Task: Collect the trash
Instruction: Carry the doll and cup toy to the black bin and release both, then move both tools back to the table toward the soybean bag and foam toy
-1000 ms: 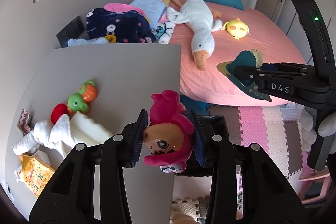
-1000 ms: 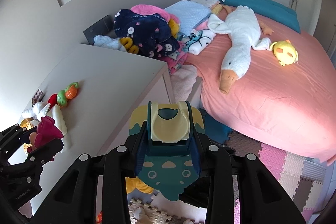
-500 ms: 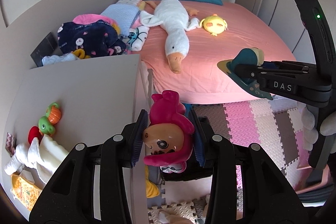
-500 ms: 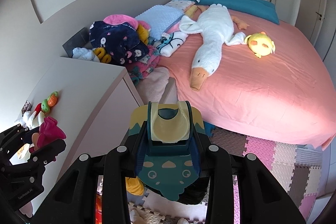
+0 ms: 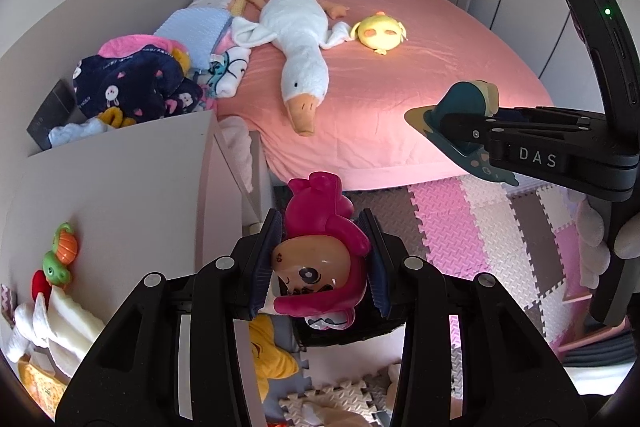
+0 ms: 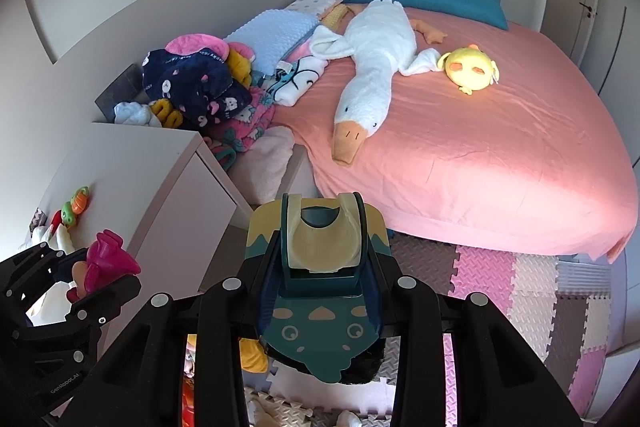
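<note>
Two toys ride above the bedroom's foam mat: the left gripper (image 5: 322, 263) is clamped on a doll head (image 5: 320, 263) at 6 o'clock in its view, the right gripper (image 6: 326, 271) clenched on a teal toy (image 6: 320, 291), likewise at 6 o'clock. Both look like light, rigid, glossy plastic, likely slippery, best held across their flat sides. The doll head has magenta hair and a painted face; the teal toy carries a cream collar and cartoon eyes.
</note>
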Action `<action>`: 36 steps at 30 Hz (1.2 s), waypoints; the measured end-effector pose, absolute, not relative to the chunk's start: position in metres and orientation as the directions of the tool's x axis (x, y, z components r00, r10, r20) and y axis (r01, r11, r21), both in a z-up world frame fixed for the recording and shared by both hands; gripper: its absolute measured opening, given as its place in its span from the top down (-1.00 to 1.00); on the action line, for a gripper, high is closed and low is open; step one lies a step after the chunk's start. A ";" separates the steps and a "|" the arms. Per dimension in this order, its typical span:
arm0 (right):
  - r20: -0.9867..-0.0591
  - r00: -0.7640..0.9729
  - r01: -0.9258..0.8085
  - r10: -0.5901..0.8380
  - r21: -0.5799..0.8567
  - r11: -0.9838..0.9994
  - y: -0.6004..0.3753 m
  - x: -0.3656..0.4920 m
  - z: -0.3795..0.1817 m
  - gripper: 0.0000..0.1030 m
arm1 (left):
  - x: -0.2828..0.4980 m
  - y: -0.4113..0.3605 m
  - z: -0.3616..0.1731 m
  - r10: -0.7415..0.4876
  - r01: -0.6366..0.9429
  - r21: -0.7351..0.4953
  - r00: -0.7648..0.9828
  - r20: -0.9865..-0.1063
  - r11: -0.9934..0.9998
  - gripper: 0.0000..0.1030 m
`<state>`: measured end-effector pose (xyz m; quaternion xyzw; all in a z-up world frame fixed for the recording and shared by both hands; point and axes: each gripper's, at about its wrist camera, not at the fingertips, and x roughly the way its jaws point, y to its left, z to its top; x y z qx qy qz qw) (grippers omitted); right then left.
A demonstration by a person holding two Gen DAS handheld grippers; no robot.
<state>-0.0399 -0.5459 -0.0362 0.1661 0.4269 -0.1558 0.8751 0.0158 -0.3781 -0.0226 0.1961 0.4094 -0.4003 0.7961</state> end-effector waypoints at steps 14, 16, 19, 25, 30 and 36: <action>-0.813 0.560 0.460 -0.163 0.140 0.877 -0.558 -0.029 -0.037 -0.07 | 0.036 -0.378 -0.029 -0.430 0.750 -0.001 0.377 -0.820 0.661 -0.71; -0.814 0.561 0.452 -0.152 0.147 0.880 -0.555 -0.028 -0.039 -0.07 | 0.037 -0.375 -0.029 -0.424 0.745 0.002 0.382 -0.821 0.667 -0.71; -0.813 0.566 0.433 -0.139 0.150 0.889 -0.548 -0.025 -0.038 -0.07 | 0.041 -0.367 -0.029 -0.416 0.730 -0.002 0.387 -0.823 0.683 -0.71; -0.811 0.575 0.387 -0.111 0.150 0.910 -0.527 -0.014 -0.035 -0.07 | 0.046 -0.343 -0.030 -0.394 0.691 -0.003 0.409 -0.823 0.723 -0.71; -0.809 0.582 0.338 -0.084 0.147 0.929 -0.505 -0.005 -0.033 -0.06 | 0.052 -0.319 -0.029 -0.377 0.653 -0.006 0.430 -0.820 0.757 -0.71; -0.806 0.590 0.273 -0.045 0.147 0.951 -0.473 0.009 -0.030 -0.07 | 0.059 -0.284 -0.029 -0.350 0.601 -0.007 0.457 -0.818 0.799 -0.71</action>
